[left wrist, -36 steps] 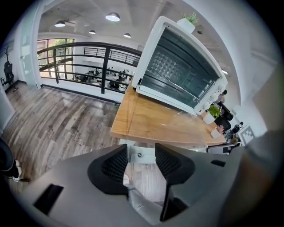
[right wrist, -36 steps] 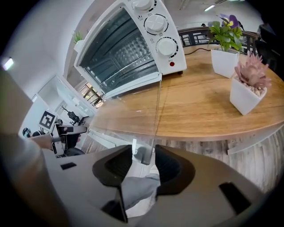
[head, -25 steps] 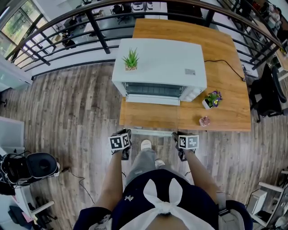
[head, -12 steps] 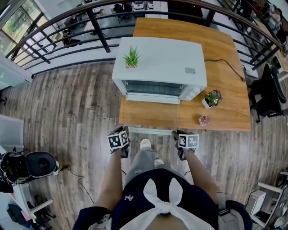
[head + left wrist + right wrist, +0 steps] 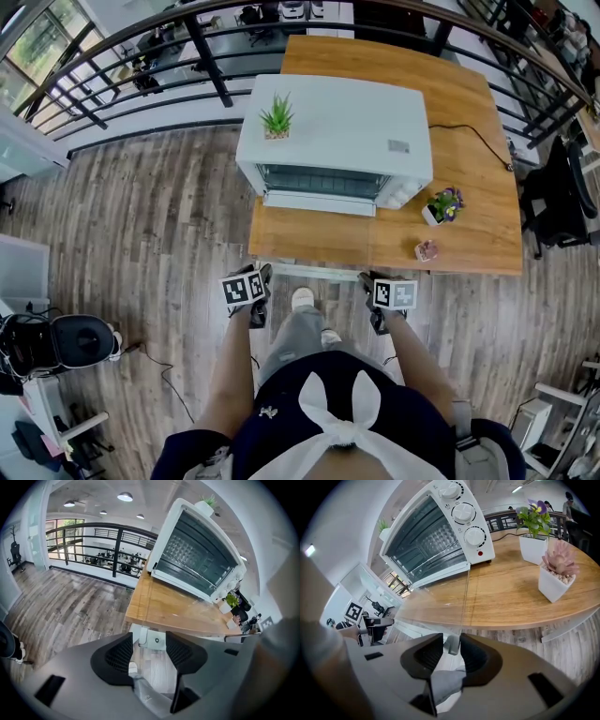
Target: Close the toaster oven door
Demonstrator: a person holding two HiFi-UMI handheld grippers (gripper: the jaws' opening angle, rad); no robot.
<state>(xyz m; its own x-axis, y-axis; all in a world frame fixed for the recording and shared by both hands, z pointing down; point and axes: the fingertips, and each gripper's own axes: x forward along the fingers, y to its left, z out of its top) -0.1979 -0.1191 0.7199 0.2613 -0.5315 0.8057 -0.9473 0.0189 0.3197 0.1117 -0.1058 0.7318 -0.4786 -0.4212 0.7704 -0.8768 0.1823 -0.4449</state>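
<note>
Seen from above, a white oven point(image 5: 356, 122) sits on a wooden table point(image 5: 478, 239) in the upper middle of the frame. Its front faces the person at the bottom. The oven's door point(image 5: 319, 202) is open: it folds down and forward from the lower front edge, out over the tabletop. A strip of bare wood lies between the door's outer edge and the table's near edge.

A small green plant point(image 5: 276, 120) stands on the oven's top, near its left edge. To the right of the oven, a flower pot point(image 5: 442, 204) stands on the table, and a small pink succulent point(image 5: 427, 250) sits close to the table's near edge. A black cable point(image 5: 473, 136) runs across the wood at the upper right.

Both grippers hover just short of the table's near edge, below the centre of the frame, well apart from the door. The left gripper point(image 5: 149, 641) has its jaws wide and opening, with nothing between them. The right gripper point(image 5: 451, 646) has its jaws at a narrow gap, also with nothing between them.

Wood floor point(image 5: 159, 234) lies open across the left of the frame. A dark railing point(image 5: 141, 56) curves along the top, behind the table.
</note>
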